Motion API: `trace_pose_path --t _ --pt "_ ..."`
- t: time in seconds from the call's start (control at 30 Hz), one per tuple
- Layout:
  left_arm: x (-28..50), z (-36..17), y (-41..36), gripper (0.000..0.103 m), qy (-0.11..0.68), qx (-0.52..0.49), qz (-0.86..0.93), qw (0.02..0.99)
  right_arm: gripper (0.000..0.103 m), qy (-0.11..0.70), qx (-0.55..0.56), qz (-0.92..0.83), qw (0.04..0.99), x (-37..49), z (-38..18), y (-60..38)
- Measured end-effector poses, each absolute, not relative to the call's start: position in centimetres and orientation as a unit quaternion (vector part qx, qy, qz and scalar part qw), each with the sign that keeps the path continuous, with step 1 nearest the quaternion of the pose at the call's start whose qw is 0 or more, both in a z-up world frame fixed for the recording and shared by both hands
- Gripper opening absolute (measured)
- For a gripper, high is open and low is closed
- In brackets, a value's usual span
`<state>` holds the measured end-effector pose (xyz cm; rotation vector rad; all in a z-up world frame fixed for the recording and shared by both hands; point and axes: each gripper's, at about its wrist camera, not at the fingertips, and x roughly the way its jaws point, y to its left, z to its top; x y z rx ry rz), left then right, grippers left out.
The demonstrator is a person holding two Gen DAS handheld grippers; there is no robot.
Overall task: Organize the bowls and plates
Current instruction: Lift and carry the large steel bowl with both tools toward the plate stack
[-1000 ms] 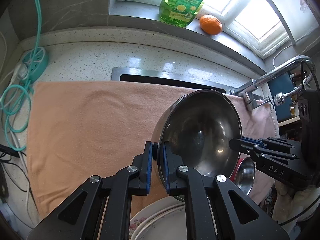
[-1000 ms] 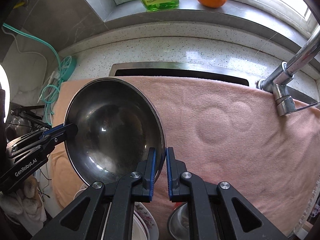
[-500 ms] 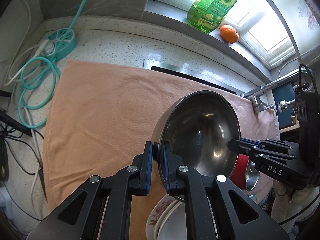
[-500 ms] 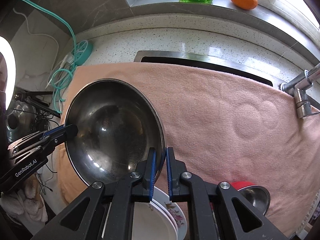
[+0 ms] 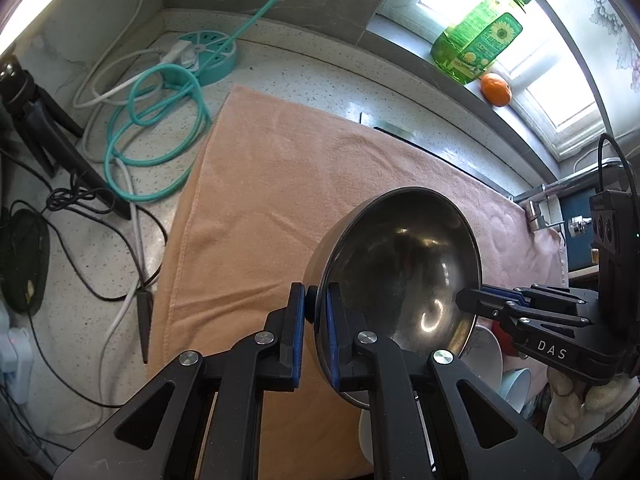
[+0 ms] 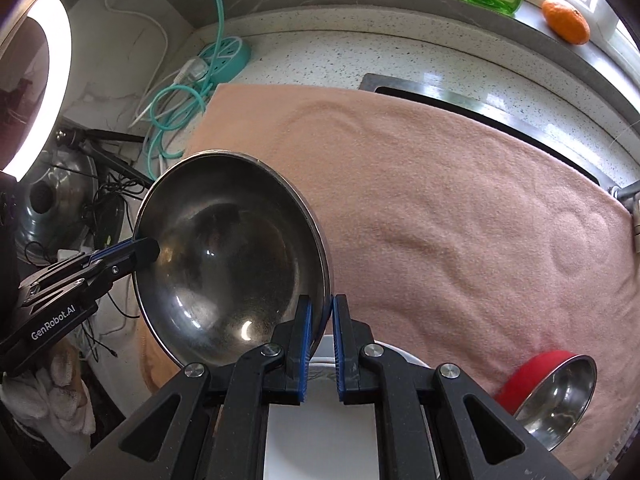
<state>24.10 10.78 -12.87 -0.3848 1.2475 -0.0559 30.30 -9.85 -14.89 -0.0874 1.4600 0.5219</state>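
Two hand-held grippers — left (image 5: pixel 316 312), right (image 6: pixel 320 320) — clamp one steel bowl (image 6: pixel 228 256) (opposite rims).

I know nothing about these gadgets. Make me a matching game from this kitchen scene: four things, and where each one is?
Things:
1. steel bowl
2. orange
3. red bowl
4. power strip

Places:
A. on the towel
B. on the windowsill
C. clamped between two hand-held grippers
D. on the counter, amid cables

Pairs: 1-C, 2-B, 3-A, 4-D

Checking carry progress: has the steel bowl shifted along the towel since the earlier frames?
Yes. The steel bowl has travelled toward the towel's left end, nearer the teal cable.
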Motion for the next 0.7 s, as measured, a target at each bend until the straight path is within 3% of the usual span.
trace_pose_path --t 0.7 --pt "16.9 -15.4 16.1 0.008 0.602 -0.228 0.0 0.765 0.009 0.69 -0.071 0.279 0.664 25.9 -17.2 -3.1"
